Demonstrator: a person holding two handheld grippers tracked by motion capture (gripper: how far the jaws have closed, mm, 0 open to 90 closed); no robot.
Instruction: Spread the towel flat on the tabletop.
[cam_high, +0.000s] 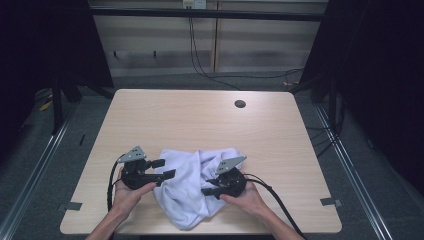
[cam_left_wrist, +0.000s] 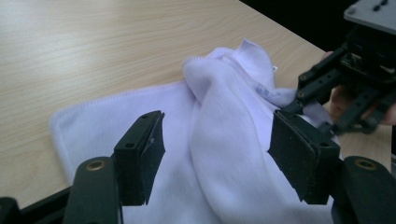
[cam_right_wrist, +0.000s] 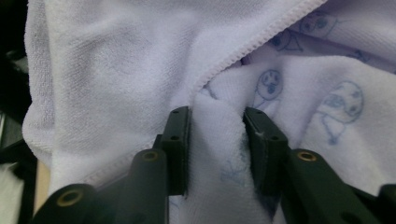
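From the high view we are observing a white towel (cam_high: 192, 187) lying crumpled at the near edge of the wooden table (cam_high: 200, 120). The left gripper (cam_high: 162, 169) is sitting at the towel's left side, the right gripper (cam_high: 209, 190) at its right.

In the left gripper view we are seeing its jaws spread wide over the towel (cam_left_wrist: 224, 154), gripping nothing.

In the right gripper view we are finding the jaws pinching a raised fold of the towel (cam_right_wrist: 215, 154).
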